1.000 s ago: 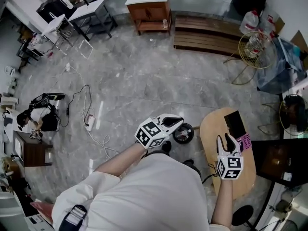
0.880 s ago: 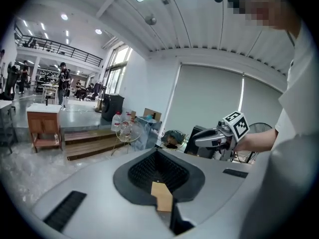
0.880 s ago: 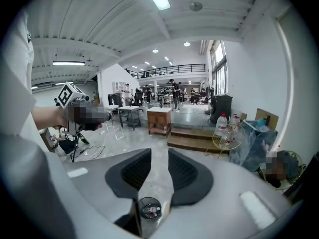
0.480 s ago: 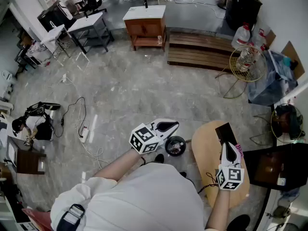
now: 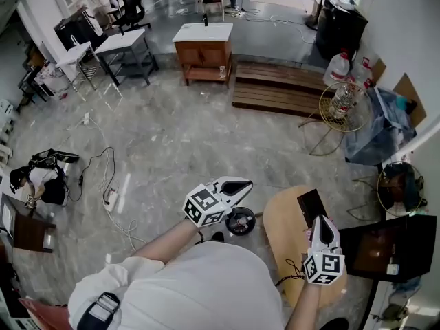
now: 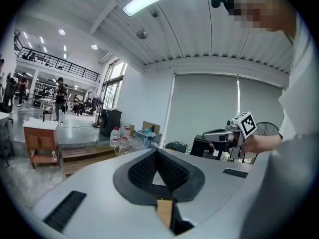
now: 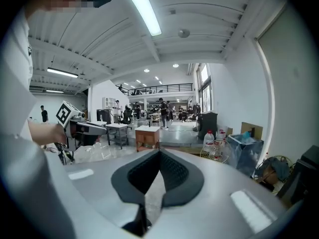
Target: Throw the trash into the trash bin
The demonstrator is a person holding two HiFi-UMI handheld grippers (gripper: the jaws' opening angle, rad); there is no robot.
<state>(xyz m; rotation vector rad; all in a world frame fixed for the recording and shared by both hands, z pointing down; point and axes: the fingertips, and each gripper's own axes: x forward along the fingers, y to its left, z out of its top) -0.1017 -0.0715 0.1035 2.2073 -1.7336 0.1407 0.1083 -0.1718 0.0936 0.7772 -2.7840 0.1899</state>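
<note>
Grey marble floor (image 5: 172,136), open workshop. Left gripper (image 5: 246,183) is hovering clenched, empty, just above the small round black bin (image 5: 240,221). Right gripper (image 5: 323,221) is rising off the round wooden table (image 5: 278,218), its jaws newly pinched together. The pink scrap is no longer showing, possibly nipped, which I cannot confirm. Bin is sitting to its left, near.

Ur round wood table (image 5: 280,227) has a black pad (image 5: 311,205) at its far edge; power strip (image 5: 110,199) w/ cable lies on the floor (image 5: 179,136).
</note>
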